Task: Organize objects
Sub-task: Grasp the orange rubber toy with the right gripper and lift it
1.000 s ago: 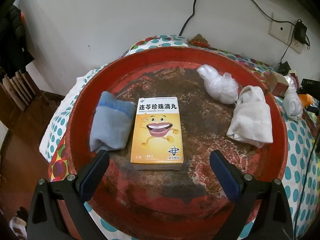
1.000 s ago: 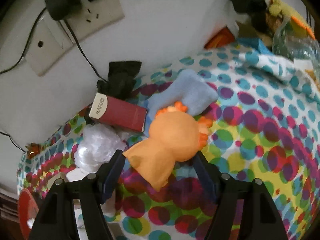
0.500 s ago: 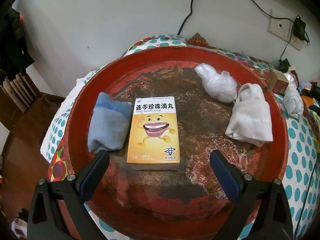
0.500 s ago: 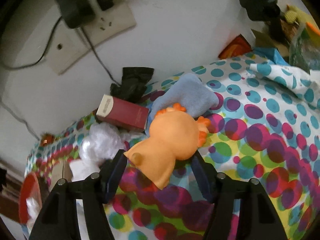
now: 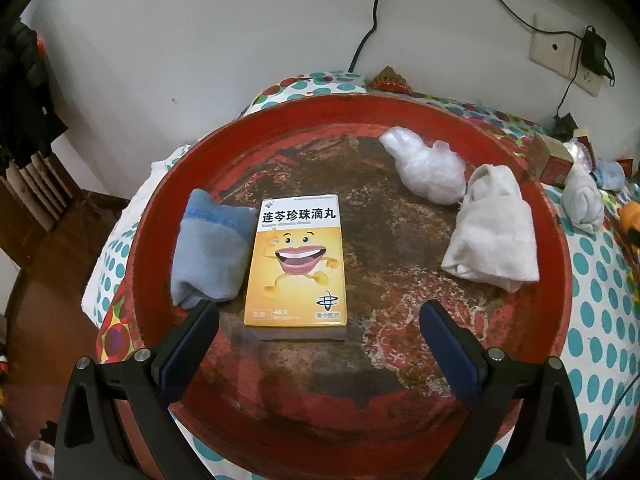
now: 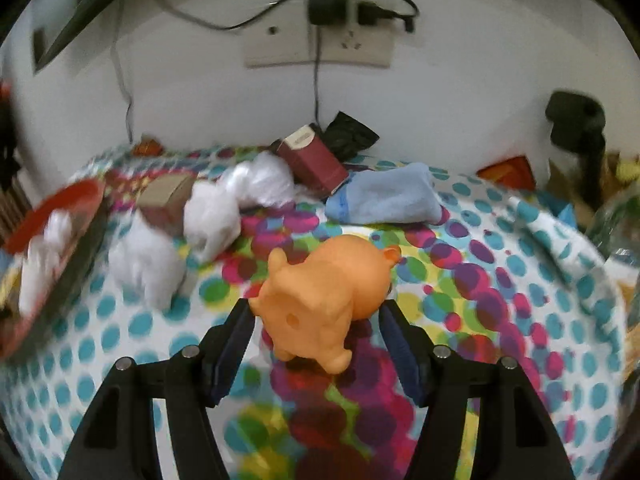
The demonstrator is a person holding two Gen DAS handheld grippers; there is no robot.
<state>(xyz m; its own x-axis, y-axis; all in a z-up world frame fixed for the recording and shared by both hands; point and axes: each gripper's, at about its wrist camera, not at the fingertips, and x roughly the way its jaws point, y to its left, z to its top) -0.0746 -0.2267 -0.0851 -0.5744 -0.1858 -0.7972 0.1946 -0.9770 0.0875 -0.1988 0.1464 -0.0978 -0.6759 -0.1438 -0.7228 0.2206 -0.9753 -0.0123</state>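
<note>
My right gripper is shut on an orange rubber toy animal and holds it above the dotted bedspread. My left gripper is open and empty over the near part of a round red tray. On the tray lie a yellow medicine box, a blue sock to its left, a white cloth and a clear plastic bag at the right. The tray's edge shows blurred at the far left of the right wrist view.
On the bedspread lie a blue sock, a dark red box, a brown box, white plastic bundles and a black bag. Wall sockets with cables are behind. Floor drops off left of the tray.
My right gripper has swung left with the orange toy, turning the view level; the tray edge has come into sight. My left gripper has hardly moved.
</note>
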